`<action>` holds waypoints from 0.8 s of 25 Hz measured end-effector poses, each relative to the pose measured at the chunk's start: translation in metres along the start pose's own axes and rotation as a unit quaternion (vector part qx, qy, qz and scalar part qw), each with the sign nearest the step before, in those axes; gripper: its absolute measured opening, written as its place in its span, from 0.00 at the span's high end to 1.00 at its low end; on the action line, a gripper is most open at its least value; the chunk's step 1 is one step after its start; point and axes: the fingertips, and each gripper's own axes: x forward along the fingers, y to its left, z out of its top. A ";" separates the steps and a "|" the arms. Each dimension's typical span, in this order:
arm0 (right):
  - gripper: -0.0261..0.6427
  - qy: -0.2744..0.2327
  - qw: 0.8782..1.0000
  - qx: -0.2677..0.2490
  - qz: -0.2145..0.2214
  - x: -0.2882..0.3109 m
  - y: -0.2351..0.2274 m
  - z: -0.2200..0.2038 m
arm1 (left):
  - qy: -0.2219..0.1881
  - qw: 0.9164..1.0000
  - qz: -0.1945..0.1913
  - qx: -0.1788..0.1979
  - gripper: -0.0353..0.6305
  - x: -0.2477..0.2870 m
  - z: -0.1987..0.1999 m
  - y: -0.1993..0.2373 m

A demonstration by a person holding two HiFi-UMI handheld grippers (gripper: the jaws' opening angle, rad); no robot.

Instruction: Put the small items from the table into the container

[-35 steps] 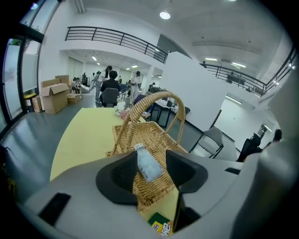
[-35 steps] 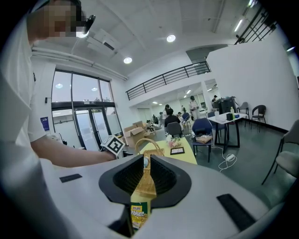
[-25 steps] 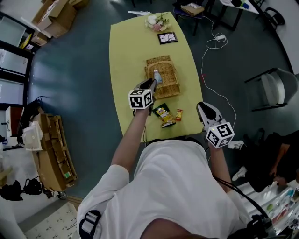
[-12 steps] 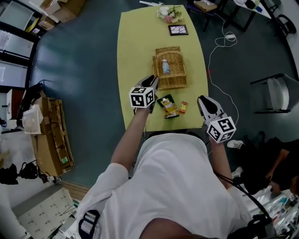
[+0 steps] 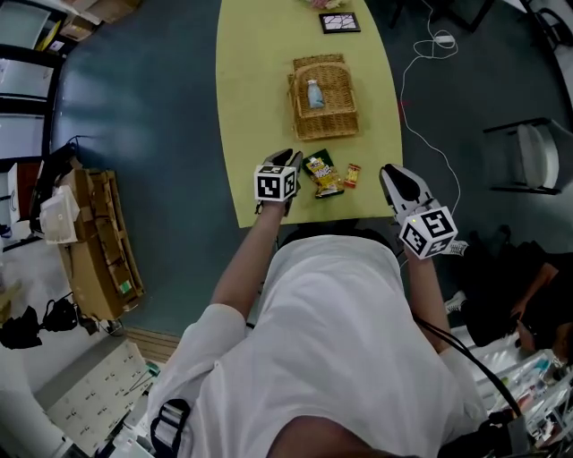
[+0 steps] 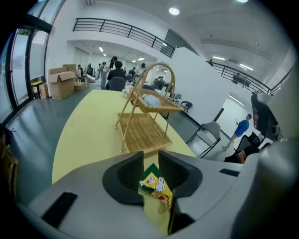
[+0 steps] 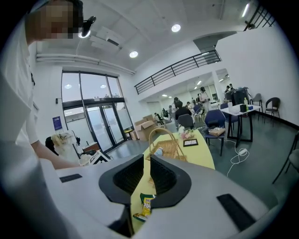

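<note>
A wicker basket (image 5: 325,85) with a handle stands mid-table and holds a small pale bottle (image 5: 314,93). Near the table's front edge lie a green-and-yellow snack packet (image 5: 323,173) and a small red-orange sachet (image 5: 353,175). My left gripper (image 5: 289,159) hovers just left of the packet, jaws apart, nothing gripped. In the left gripper view the packet (image 6: 158,186) shows through the gap of the left gripper (image 6: 150,161), with the basket (image 6: 147,121) beyond. My right gripper (image 5: 391,172) sits right of the sachet at the table's edge. In the right gripper view that gripper (image 7: 146,170) holds nothing, a narrow gap between its jaws.
A dark picture frame (image 5: 339,22) and flowers lie at the table's far end. A white cable (image 5: 421,80) runs over the floor on the right, near a chair (image 5: 535,152). Wooden pallets and boxes (image 5: 94,250) stand to the left.
My left gripper has drawn back from the basket toward the front edge and come down beside the snack packet. The bottle stays in the basket. The right gripper has barely shifted.
</note>
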 end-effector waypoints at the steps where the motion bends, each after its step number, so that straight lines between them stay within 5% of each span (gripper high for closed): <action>1: 0.89 0.003 1.000 0.002 -0.002 -0.001 -0.001 -0.003 | 0.014 1.000 -0.003 -0.006 0.81 0.005 -0.011 0.000; 11: 0.89 0.034 0.999 0.021 -0.005 -0.010 -0.010 -0.034 | 0.097 0.995 -0.021 -0.023 0.81 0.039 -0.078 -0.023; 20: 0.89 0.056 0.998 0.035 -0.008 -0.016 -0.021 -0.060 | 0.168 0.986 0.014 -0.004 0.73 0.070 -0.115 -0.023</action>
